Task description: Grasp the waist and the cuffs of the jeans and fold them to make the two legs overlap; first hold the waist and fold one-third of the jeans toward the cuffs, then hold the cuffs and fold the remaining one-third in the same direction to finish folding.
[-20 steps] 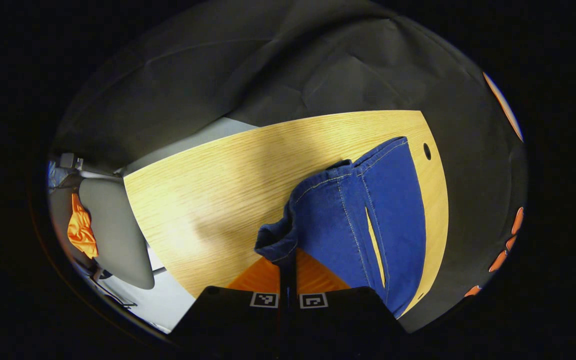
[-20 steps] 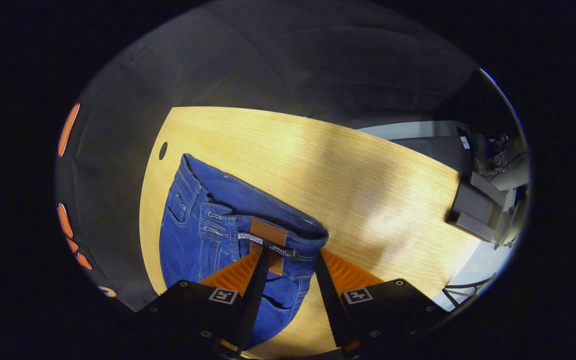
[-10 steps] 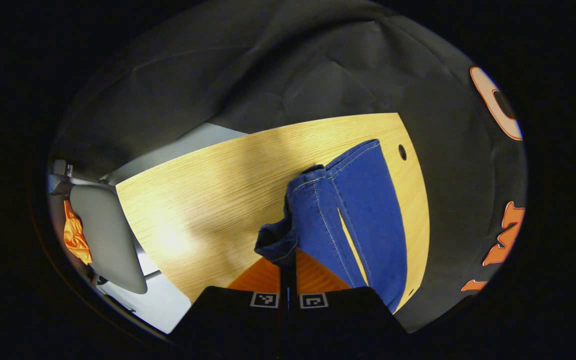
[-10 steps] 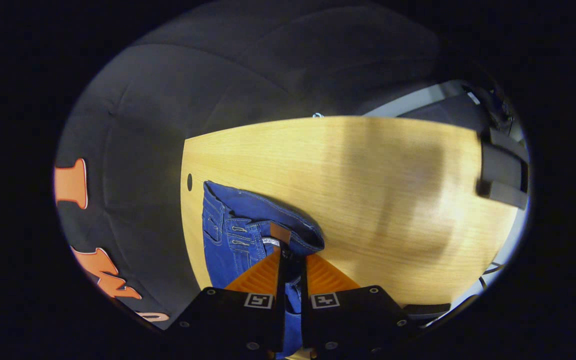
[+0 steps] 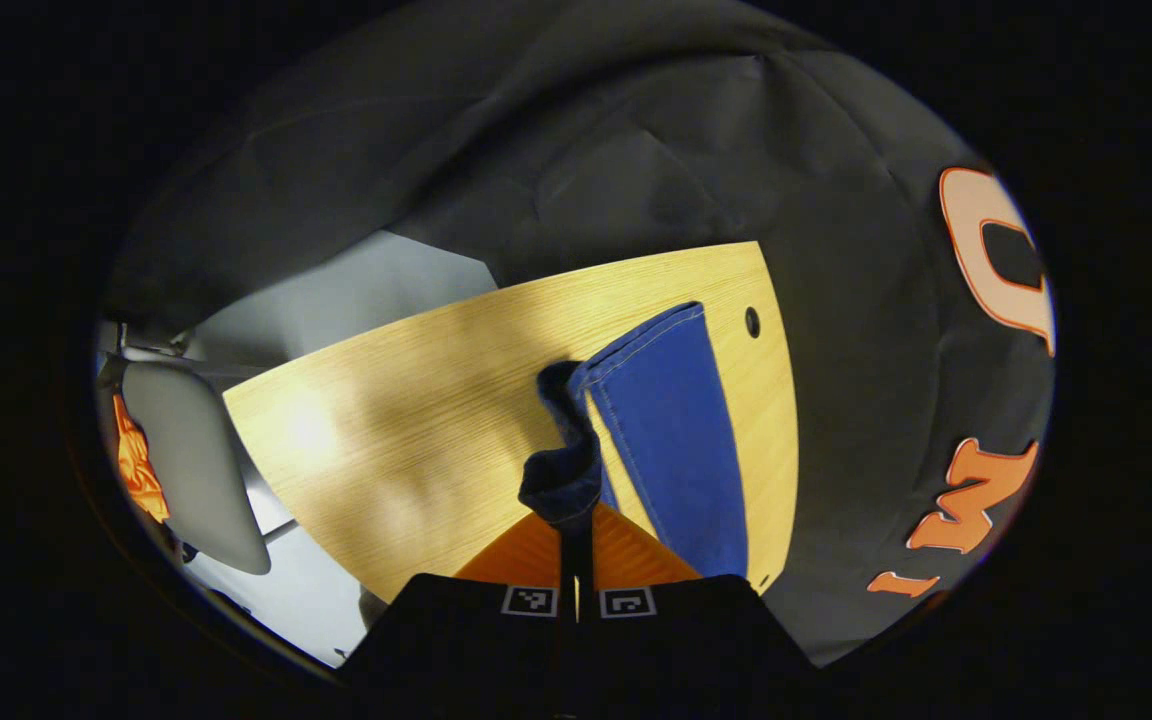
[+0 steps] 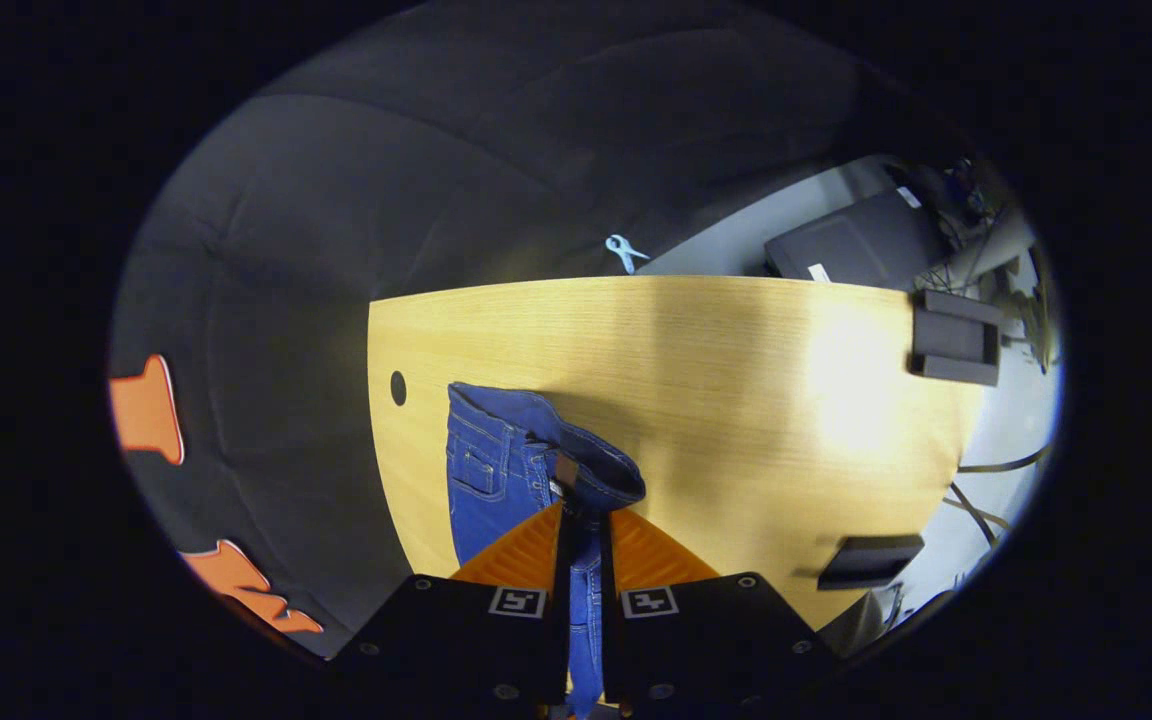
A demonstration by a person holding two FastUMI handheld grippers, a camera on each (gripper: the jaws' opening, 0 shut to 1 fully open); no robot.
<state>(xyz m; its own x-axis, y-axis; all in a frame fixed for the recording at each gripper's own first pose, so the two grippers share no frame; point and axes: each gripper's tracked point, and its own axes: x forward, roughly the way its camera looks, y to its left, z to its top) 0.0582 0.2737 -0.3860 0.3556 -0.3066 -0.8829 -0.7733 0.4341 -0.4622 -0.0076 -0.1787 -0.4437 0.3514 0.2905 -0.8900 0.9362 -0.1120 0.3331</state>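
Both grippers are clamped on the blue jeans (image 5: 671,440): the left gripper (image 5: 576,520) pinches a cuff bunched at its tips, the right gripper (image 6: 581,515) the waistband. The jeans lie on the wooden table (image 6: 736,400), stretching toward 12 o'clock beside its cable hole (image 6: 398,387).

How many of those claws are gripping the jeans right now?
2. The left claw pinches a cuff end of the jeans, lifted off the table. The right claw clamps the waistband. A grip elsewhere could be hidden.
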